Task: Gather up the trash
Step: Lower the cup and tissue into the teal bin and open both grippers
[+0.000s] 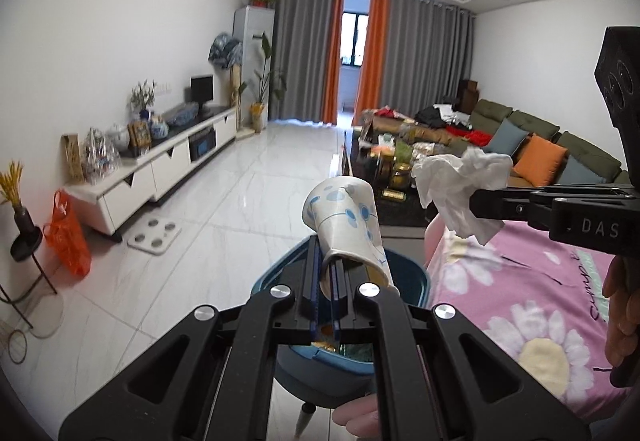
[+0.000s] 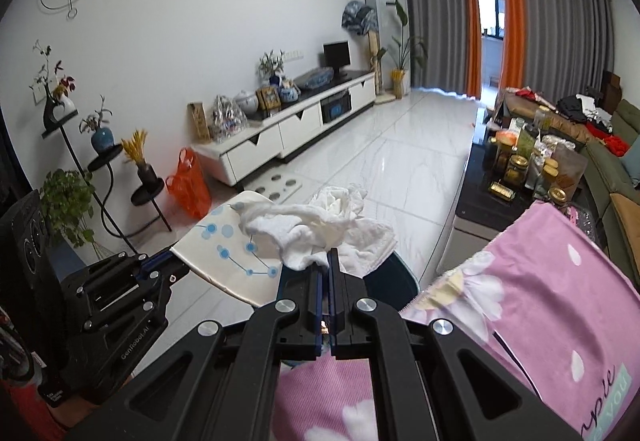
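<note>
The left tool (image 1: 328,277) pinched a paper cup (image 1: 346,225) by its wall above the blue bin (image 1: 416,281); the right tool (image 2: 329,261) clamped a crumpled tissue (image 2: 320,225) nearby. Released early, the light tissue might have drifted onto the pink blanket (image 1: 520,281).

My right gripper (image 2: 329,261) pinches a crumpled tissue (image 2: 320,227) near the paper cup (image 2: 228,245) held by my left gripper (image 2: 176,267).
</note>
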The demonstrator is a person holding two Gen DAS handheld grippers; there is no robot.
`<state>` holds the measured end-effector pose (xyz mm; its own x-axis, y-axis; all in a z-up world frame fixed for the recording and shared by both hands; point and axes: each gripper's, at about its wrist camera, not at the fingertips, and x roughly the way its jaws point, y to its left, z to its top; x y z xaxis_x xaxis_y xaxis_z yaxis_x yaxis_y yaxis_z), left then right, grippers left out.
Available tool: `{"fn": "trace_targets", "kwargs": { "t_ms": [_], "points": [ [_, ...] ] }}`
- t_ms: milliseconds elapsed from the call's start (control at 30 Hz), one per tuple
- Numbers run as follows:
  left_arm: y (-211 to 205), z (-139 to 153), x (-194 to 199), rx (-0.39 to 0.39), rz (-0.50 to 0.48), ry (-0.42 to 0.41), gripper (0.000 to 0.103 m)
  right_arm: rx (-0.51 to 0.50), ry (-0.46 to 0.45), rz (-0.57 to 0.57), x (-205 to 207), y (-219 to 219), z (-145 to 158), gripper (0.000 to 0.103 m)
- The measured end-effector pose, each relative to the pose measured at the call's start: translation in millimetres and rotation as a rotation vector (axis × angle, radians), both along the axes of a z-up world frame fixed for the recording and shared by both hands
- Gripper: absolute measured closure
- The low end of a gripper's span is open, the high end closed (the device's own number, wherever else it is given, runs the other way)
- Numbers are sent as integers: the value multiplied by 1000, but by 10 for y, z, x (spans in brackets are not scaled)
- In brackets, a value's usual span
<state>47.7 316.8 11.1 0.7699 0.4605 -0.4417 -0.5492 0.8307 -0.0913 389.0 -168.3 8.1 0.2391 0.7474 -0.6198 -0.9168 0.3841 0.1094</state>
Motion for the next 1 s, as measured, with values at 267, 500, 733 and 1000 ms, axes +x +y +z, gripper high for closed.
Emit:
{"fn": "trace_targets", "kwargs": {
  "t_ms": [267, 500, 733, 1000],
  "points": [
    [105, -420, 544, -53, 3, 83, 98, -89, 73, 19, 201, 362, -357, 102],
    [210, -789, 985, -88, 2, 154, 98, -158, 131, 19, 348, 626, -679, 101],
    [369, -1112, 1324, -110, 2, 219, 98, -207, 159, 21, 403, 776, -874, 101],
    [411, -1363, 1556, -129, 3, 268, 98, -260, 158, 19, 421, 874, -1012, 97]
  ]
}}
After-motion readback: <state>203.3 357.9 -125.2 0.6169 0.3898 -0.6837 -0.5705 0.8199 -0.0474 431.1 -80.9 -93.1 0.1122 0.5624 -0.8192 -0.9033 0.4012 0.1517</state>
